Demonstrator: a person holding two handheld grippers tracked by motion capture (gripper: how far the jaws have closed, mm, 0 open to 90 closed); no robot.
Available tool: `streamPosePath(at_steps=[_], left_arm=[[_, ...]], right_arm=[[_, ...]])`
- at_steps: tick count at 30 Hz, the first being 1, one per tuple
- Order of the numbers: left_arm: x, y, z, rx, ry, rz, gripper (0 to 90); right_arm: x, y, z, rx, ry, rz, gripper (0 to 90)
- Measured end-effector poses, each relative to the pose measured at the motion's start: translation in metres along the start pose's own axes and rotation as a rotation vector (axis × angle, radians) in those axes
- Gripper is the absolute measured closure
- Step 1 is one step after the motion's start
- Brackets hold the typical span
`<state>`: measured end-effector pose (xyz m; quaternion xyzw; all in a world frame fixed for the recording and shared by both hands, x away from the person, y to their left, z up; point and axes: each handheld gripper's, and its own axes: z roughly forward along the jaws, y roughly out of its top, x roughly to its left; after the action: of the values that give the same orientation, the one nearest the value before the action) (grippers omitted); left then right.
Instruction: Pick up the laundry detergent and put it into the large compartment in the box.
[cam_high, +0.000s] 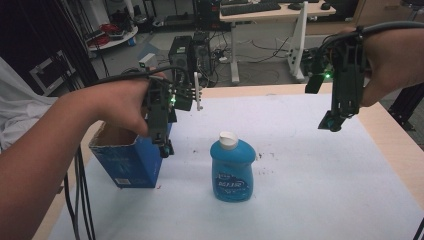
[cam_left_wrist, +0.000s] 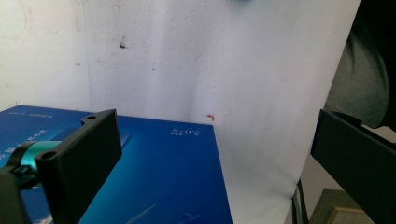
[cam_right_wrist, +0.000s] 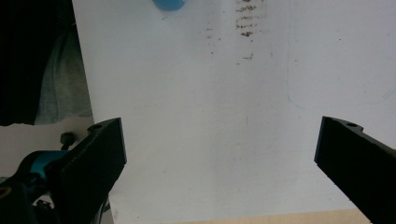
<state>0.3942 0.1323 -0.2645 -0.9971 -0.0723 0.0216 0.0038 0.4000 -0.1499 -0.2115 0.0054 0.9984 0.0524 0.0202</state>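
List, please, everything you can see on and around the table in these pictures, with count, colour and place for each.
bottle: one, blue with a white cap, upright near the middle of the sheet.
box: one, blue cardboard, open at the top, at the table's left edge.
sheet: one, white, speckled with brown marks, covering most of the table.
table: one, light wood, bare at its right edge.
computer towers: two, dark, on the floor beyond the table.
desk: one, pale top with white legs, carrying a keyboard, far behind.
left tool: one, black, jaws apart, above the box.
right tool: one, black, jaws apart, raised over the sheet's right part.
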Motion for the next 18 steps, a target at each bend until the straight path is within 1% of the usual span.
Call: streamPosePath(at_steps=[3, 8, 12, 17, 18], left_arm=[[0.001, 0.001, -0.004, -0.014, 0.005, -0.004, 1.8], [0.001, 0.005, -0.006, -0.008, 0.003, 0.004, 1.8], [0.001, 0.006, -0.005, 0.0, 0.005, 0.0, 1.8], [0.0, 0.006, -0.006, -0.009, 0.004, 0.003, 1.8], [0.0, 0.006, -0.006, -0.005, 0.004, 0.007, 1.8]], right_arm=[[0.0, -0.003, 0.003, -0.001, 0.002, 0.005, 1.2], [0.001, -0.005, 0.008, 0.0, 0.011, 0.004, 1.2], [-0.001, -0.007, 0.011, 0.003, 0.011, 0.011, 1.2], [-0.001, -0.006, 0.012, 0.002, 0.012, 0.009, 1.2], [-0.001, -0.006, 0.012, 0.001, 0.012, 0.009, 1.2]])
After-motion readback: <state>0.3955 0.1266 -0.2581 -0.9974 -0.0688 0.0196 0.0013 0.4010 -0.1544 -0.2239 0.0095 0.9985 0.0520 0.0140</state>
